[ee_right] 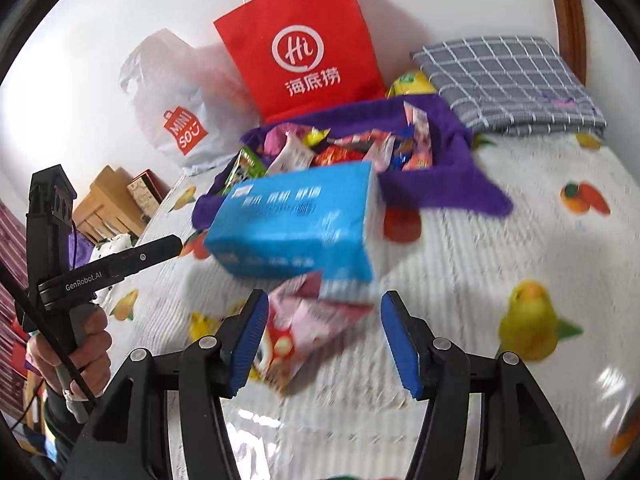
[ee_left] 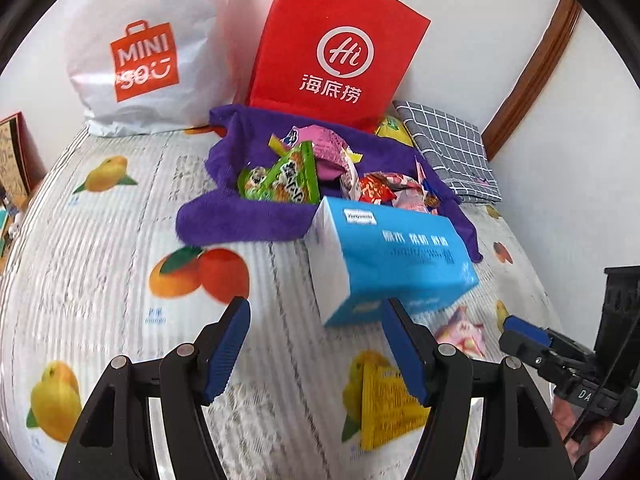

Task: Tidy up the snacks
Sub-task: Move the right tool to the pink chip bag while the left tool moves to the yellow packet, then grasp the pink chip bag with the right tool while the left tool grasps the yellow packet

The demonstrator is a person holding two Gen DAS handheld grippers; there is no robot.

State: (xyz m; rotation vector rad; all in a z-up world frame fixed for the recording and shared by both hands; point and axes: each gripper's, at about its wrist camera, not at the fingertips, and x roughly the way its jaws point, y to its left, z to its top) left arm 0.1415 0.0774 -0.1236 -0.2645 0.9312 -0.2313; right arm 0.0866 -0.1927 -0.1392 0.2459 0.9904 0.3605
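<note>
A purple towel [ee_left: 248,220] on the fruit-print bed cover holds a pile of snack packets [ee_left: 288,180]. A blue tissue box [ee_left: 392,256] rests at its near edge, tilted. My left gripper [ee_left: 316,344] stands open just short of the box, with nothing between its pads. A yellow triangular packet [ee_left: 384,408] lies under its right finger. In the right wrist view my right gripper [ee_right: 326,340] is open around a pink packet [ee_right: 304,328] that pokes out from under the blue box [ee_right: 296,220]; the right pad stands clear of it.
A red paper bag [ee_left: 332,48] and a white plastic bag [ee_left: 148,52] stand against the wall behind the towel. A grey checked cushion [ee_left: 452,152] lies at the back right. Cardboard boxes [ee_right: 112,200] sit past the bed's left edge. A hand [ee_right: 84,344] holds the left gripper.
</note>
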